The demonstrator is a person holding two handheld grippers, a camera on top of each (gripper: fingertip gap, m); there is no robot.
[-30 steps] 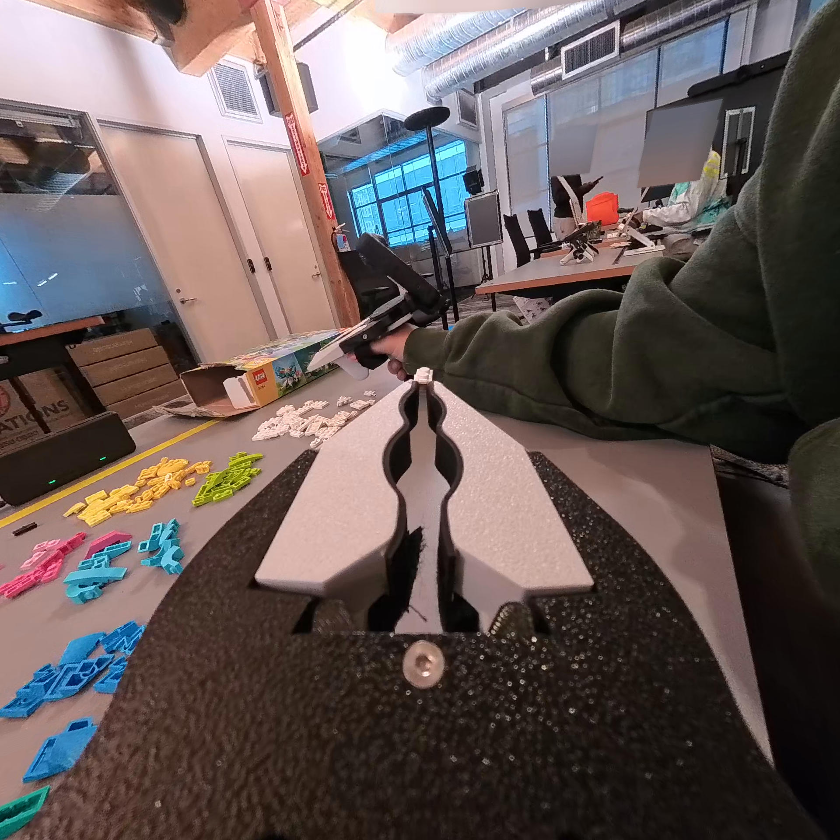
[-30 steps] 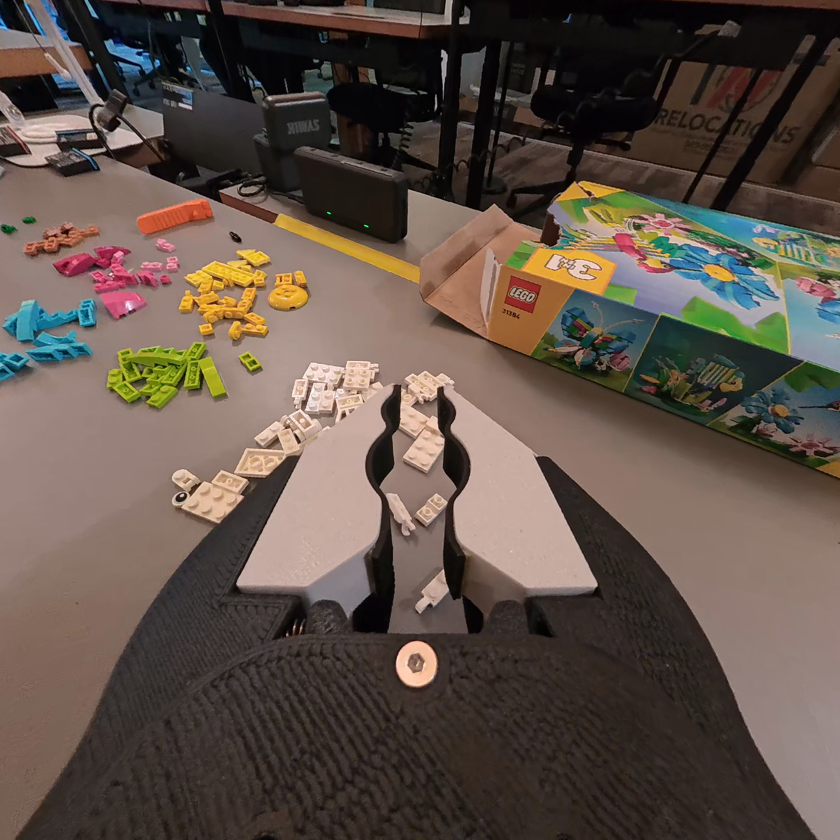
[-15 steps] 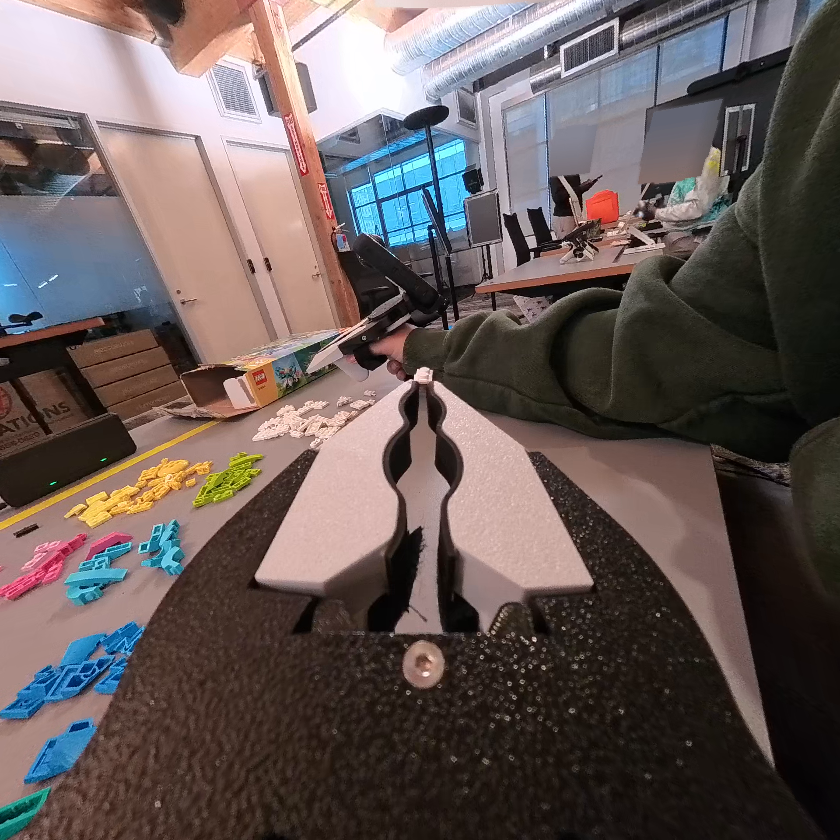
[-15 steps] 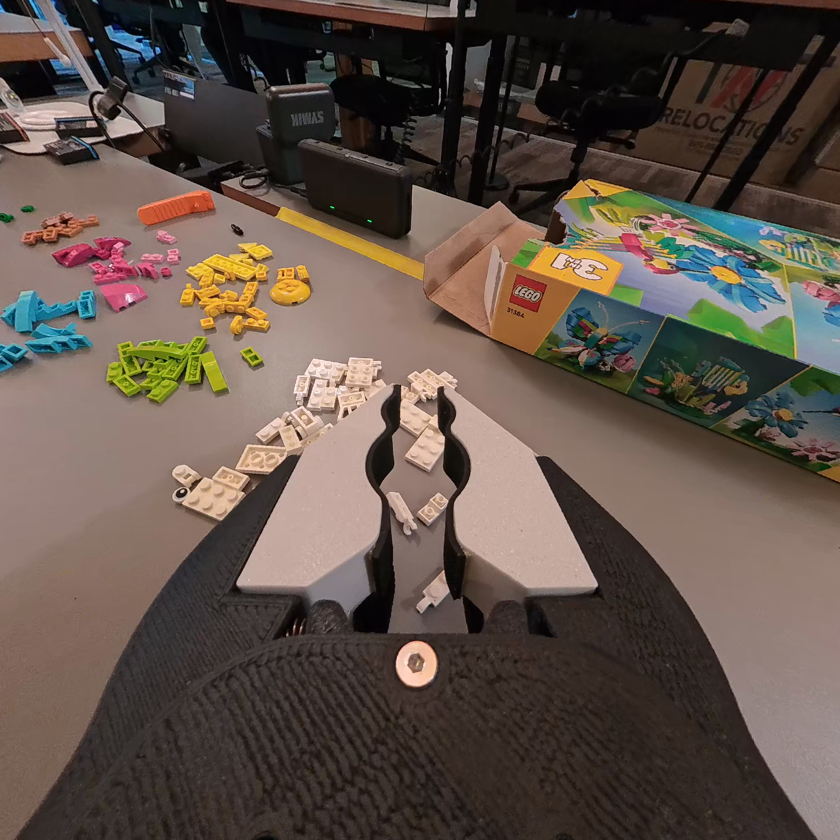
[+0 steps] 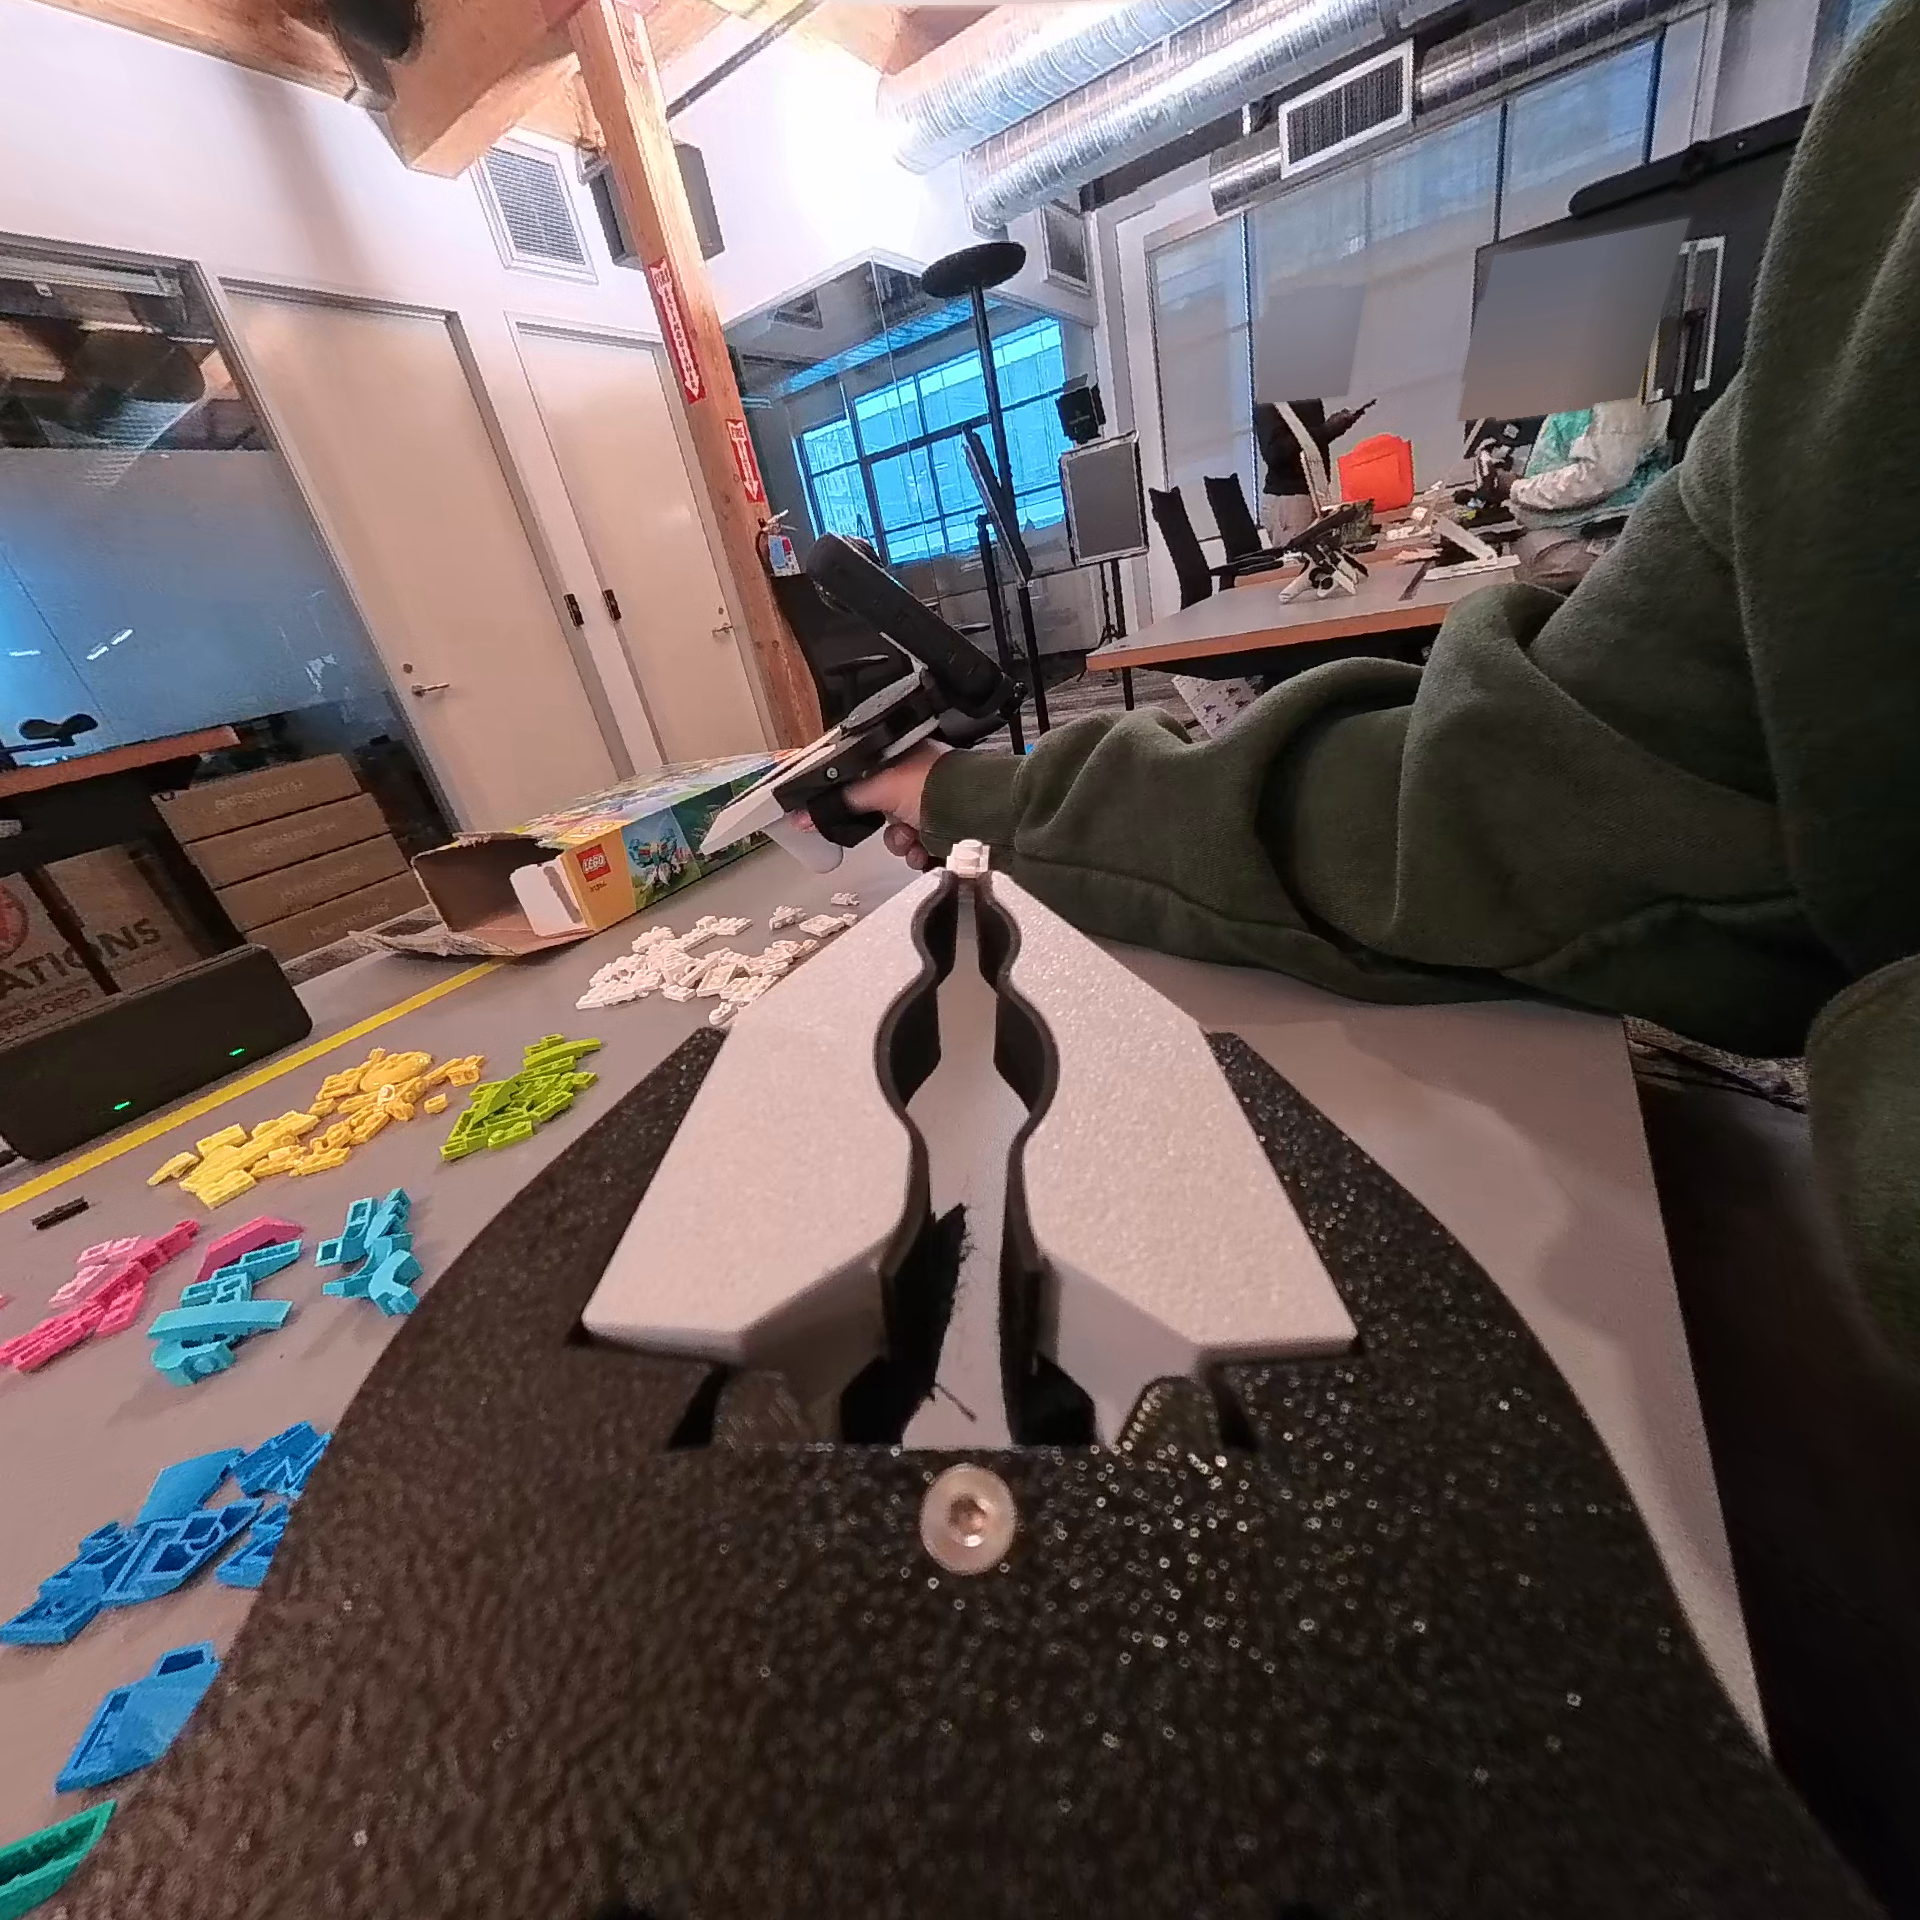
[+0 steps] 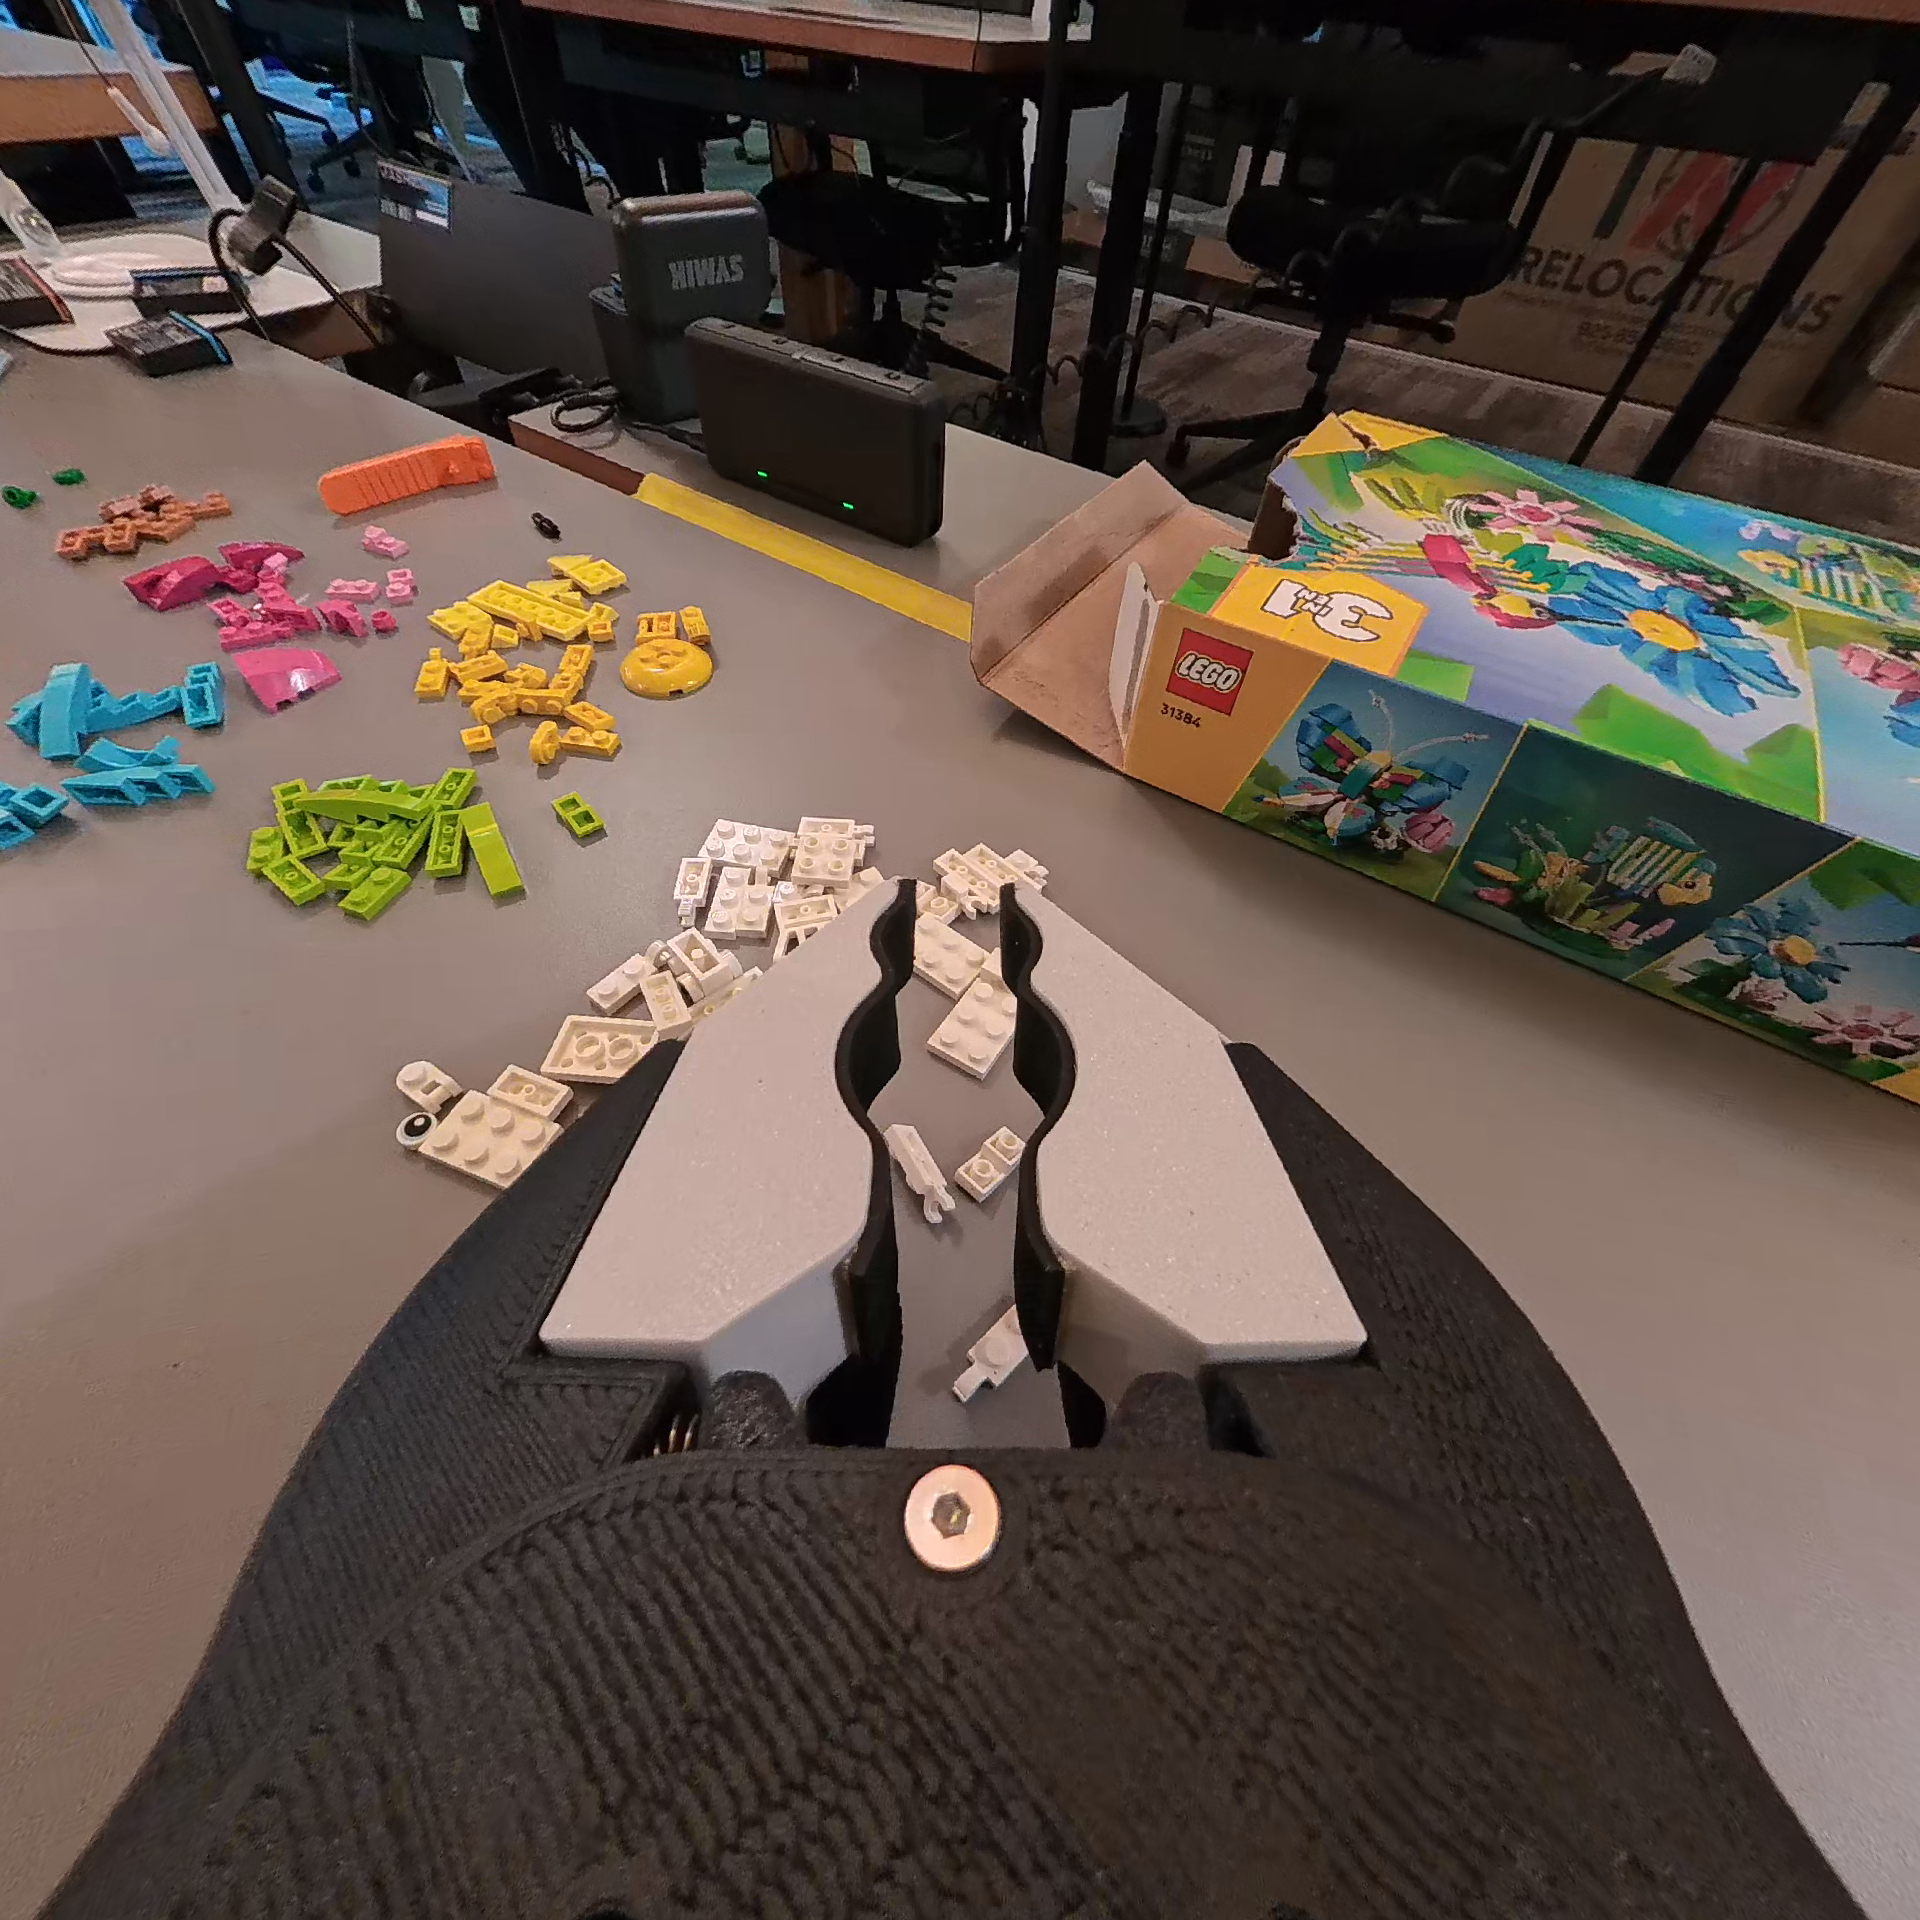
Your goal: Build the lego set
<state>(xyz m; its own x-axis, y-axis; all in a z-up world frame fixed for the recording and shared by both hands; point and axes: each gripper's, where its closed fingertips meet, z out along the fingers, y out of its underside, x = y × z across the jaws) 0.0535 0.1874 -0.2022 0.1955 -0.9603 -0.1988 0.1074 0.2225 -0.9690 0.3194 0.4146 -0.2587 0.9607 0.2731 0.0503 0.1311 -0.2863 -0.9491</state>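
Small white piece with studs on top is pinched at the very tips of the left tool, held above the tabletop; the jaws are clenched on it. Its exact shape is too small to tell.

Right tool hangs over the white pile, jaws parted, nothing between them; loose white plates lie on the tabletop in the gap beneath. In the left wrist view the right tool points down toward that pile, held by a hand from a dark green sleeve that rests along the tabletop edge.

Loose pieces are sorted by colour into separate groups:
- lime green pile, just left of the white
- yellow pile, with one round yellow dish beside it
- magenta and pink group
- light blue group
- brown group
- one orange ridged piece, alone

One opened lego box lies on its side right of the white pile, flap facing the pieces. One black device with green lights sits behind a yellow tape line.
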